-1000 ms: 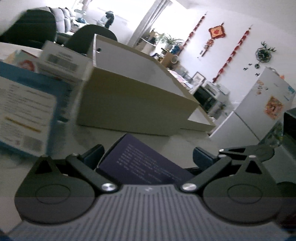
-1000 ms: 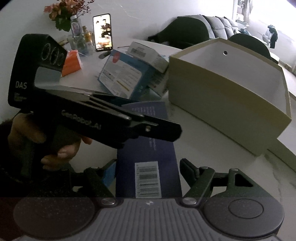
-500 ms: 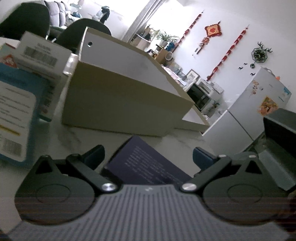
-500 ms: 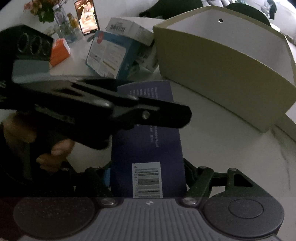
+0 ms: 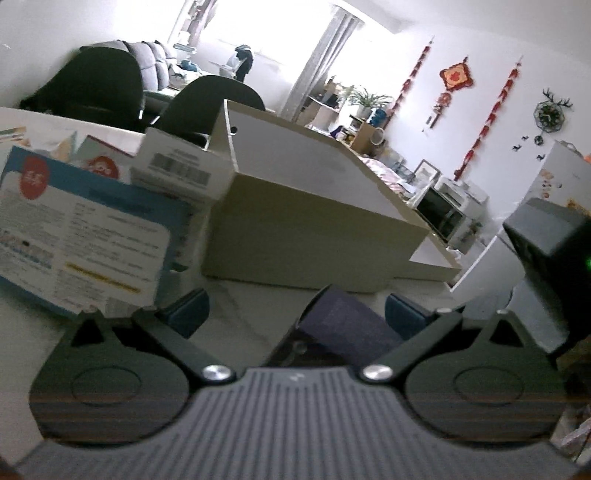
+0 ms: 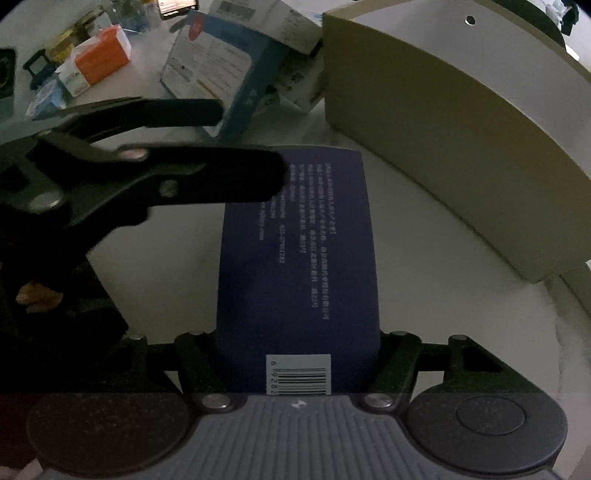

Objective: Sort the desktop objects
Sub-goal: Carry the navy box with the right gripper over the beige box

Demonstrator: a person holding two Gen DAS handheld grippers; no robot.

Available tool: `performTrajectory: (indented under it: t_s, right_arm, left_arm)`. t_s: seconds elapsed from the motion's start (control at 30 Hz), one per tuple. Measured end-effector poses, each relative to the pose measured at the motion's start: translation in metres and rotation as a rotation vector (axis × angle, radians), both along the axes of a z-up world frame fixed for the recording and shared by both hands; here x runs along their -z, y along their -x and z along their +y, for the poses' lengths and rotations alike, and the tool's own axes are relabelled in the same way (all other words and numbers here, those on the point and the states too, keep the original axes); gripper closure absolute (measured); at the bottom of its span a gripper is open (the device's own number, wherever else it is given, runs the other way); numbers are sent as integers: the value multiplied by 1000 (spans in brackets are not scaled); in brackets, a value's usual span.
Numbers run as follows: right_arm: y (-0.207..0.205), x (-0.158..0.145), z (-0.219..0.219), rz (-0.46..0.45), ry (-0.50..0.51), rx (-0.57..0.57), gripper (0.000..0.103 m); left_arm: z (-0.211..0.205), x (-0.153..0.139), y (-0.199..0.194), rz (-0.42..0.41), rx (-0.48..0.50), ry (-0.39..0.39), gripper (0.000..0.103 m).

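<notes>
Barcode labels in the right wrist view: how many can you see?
2: one on the near end of the dark blue box, one on the white box at the top edge. Others may be hidden.

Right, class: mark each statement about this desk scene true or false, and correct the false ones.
1. The dark blue flat box lies between the right gripper fingers. True.
2. The large beige cardboard bin is full of boxes. False: its visible white interior shows nothing.
3. An orange-and-white small carton sits on the white tabletop. True.
4. The left gripper is clamped shut. False: its fingers stand apart.
</notes>
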State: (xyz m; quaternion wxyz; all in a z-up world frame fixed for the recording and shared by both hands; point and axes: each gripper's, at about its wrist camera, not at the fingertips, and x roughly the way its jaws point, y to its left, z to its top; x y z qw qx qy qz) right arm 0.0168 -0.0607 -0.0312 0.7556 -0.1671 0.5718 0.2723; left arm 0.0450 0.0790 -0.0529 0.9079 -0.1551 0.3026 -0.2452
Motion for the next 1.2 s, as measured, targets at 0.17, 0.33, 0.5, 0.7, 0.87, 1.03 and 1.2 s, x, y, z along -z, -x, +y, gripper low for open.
performTrajectory:
  t_s: [0.17, 0.33, 0.5, 0.7, 0.87, 1.03, 1.2]
  right_arm:
    - [-6, -3, -4, -2, 21, 27, 35]
    - [-6, -21, -11, -15, 4, 36, 36]
    - [-8, -52, -17, -45, -22, 49, 36]
    - [-11, -94, -29, -94, -47, 76, 36]
    - [-24, -115, -34, -105, -79, 119, 36]
    - [-38, -133, -45, -114, -114, 162, 36]
    - [-51, -141, -48, -117, -115, 191, 36]
  left_arm:
    - [9, 2, 0, 21, -21, 14, 0]
    - [10, 3, -2, 32, -42, 18, 0]
    - [13, 1, -2, 31, -50, 31, 0]
    - [12, 0, -3, 30, -48, 36, 0]
    - [12, -1, -2, 27, -45, 38, 0]
    - [11, -2, -2, 23, -42, 36, 0]
    - [11, -2, -2, 23, -42, 31, 0]
